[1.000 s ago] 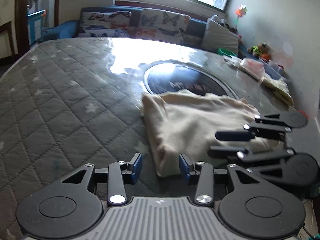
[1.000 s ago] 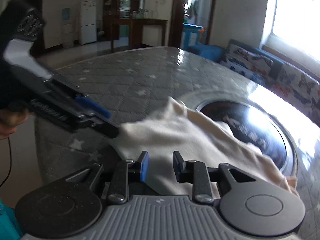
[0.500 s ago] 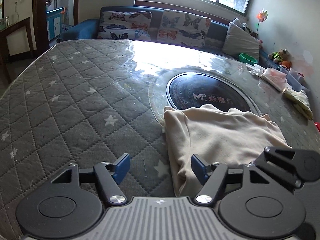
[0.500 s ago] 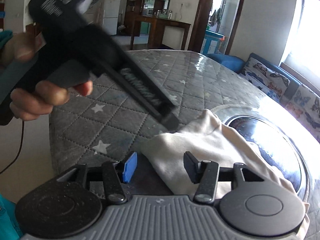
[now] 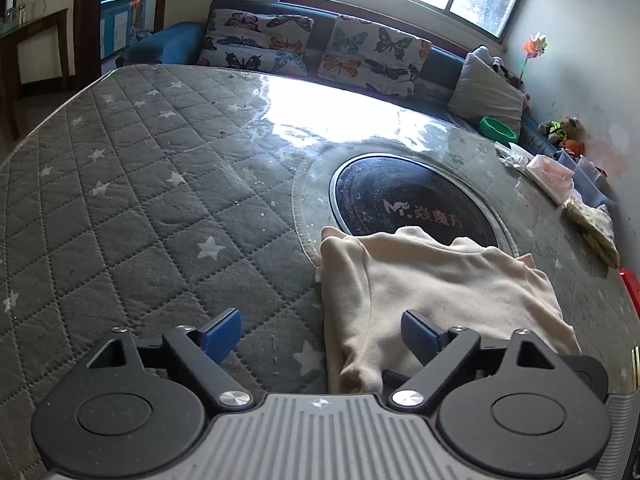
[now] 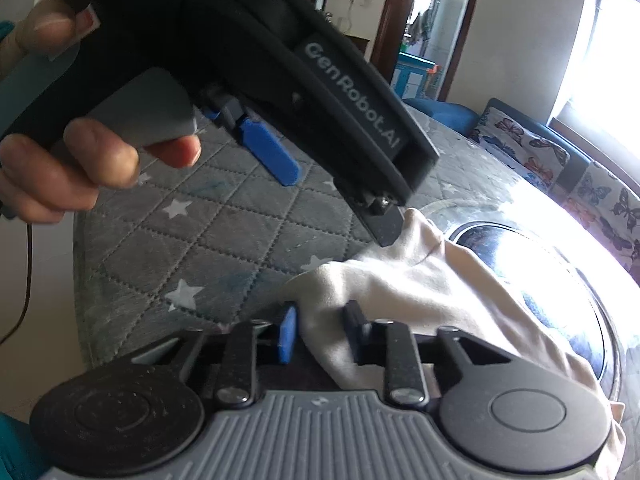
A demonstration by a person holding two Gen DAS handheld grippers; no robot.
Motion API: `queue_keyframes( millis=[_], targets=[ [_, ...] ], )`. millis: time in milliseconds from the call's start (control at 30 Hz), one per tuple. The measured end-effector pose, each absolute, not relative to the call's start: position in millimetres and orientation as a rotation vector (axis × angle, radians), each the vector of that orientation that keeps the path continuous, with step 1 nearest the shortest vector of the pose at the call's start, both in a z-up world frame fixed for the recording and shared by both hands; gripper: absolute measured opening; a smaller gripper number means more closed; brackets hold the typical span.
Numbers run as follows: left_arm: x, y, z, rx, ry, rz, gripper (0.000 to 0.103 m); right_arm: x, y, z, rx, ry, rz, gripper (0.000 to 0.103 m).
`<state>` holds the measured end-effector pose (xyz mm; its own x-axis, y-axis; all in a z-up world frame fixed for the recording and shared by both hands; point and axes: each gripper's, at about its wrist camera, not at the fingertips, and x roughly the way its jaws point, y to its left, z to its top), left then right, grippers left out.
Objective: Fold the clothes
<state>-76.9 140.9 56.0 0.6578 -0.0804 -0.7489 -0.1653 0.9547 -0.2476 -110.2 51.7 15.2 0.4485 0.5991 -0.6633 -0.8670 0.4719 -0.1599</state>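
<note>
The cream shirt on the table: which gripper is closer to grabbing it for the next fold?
Probably the right gripper. Its open fingers already sit on either side of the cream shirt at its near corner. The left gripper is wide open, with the shirt's edge lying between its fingers, nearer the right one.

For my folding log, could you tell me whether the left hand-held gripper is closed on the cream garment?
No, the left hand-held gripper is wide open, with the cream garment lying loose between its fingers.

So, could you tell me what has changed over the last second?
The left gripper opened wide and lifted off the cream garment. The right gripper opened, then narrowed around the garment's near edge. The garment stayed folded on the quilted table.
</note>
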Motion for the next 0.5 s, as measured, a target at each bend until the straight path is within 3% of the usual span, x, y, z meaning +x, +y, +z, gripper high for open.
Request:
queue_keyframes(
  millis=[67,333,433,500],
  targets=[
    [-73.4,143.8,55.3,-0.349,0.863,0.045,0.094,-104.4,46.0,20.2,-0.47,0.596,0.967,0.007],
    [-56.3,144.5,47.3,-0.533,0.914,0.012,0.095,-81.3,17.1,48.6,-0.233,0.629,0.994,0.006],
    [-50.4,139.9,43.3,-0.579,0.933,-0.024,0.093,-78.6,11.3,58.5,-0.178,0.625,0.995,0.006],
    [-45.9,135.7,39.9,-0.606,0.948,-0.049,0.087,-74.2,0.3,61.9,-0.15,0.625,0.998,0.006]
  ],
)
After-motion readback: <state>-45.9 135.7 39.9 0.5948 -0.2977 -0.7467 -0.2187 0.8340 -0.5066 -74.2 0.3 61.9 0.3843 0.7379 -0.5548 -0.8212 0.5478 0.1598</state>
